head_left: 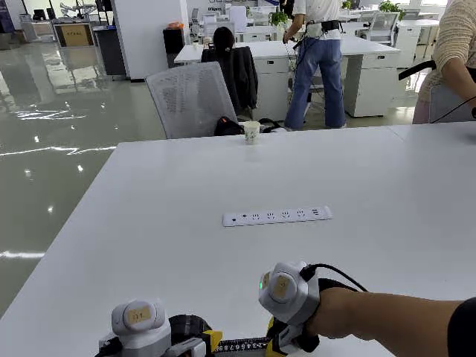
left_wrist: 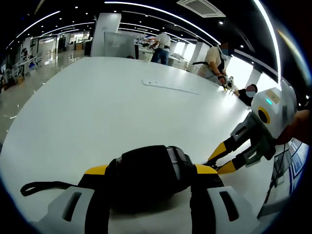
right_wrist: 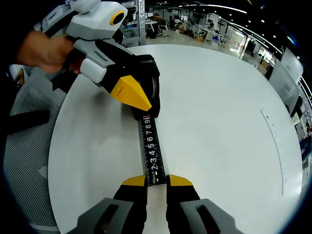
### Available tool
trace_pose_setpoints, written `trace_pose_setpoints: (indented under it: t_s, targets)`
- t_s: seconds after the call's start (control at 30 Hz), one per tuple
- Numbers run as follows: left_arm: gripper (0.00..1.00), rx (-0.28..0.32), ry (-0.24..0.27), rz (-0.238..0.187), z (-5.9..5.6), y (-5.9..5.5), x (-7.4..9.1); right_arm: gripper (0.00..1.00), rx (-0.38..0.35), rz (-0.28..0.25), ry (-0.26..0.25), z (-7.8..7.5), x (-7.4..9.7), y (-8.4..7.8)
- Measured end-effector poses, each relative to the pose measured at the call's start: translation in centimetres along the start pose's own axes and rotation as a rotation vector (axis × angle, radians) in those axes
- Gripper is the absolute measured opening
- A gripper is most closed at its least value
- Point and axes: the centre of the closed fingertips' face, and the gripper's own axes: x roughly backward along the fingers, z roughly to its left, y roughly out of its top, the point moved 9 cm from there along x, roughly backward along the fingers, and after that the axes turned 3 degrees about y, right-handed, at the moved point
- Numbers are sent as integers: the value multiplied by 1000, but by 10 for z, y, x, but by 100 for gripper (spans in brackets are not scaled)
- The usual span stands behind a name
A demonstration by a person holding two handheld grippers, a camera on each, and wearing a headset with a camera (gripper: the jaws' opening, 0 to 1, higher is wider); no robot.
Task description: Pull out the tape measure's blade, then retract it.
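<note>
Black and rounded, the plastic tape measure (right_wrist: 152, 78) sits clamped between the yellow-tipped left tongs (left_wrist: 151, 170), which press in on the two sides of its case. It rests low on the white worktop (head_left: 223, 178), with a thin black strap (left_wrist: 44, 186) trailing from the case out past the left jaw. From the case's mouth a short run of dark steel blade (right_wrist: 150, 151) with white numerals lies flat on the worktop, reaching straight across to the right tongs (right_wrist: 156, 181). Those are pressed together on the blade's free end, yellow tips on either side of it. A hand (head_left: 335, 312) grips the right tool from behind.

Well ahead of both tongs, a long white power strip (head_left: 277, 216) lies across the middle of the worktop. Farther still beyond them, a small paper cup (head_left: 252, 132) stands near the far edge. Behind that edge is a grey mesh office chair (head_left: 190, 97), and past it a person in blue jeans (head_left: 316, 59) stands by another white desk.
</note>
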Motion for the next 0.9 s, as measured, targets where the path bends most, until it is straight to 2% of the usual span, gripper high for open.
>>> trace_pose_setpoints:
  t_s: [0.33,0.9]
  targets:
    - [61,5,-5,5,1,0,1,12,-17,-12,-1,1,-4,5]
    - [61,19,-10,10,1,0,0,11,-5,-14,0,0,-4,7]
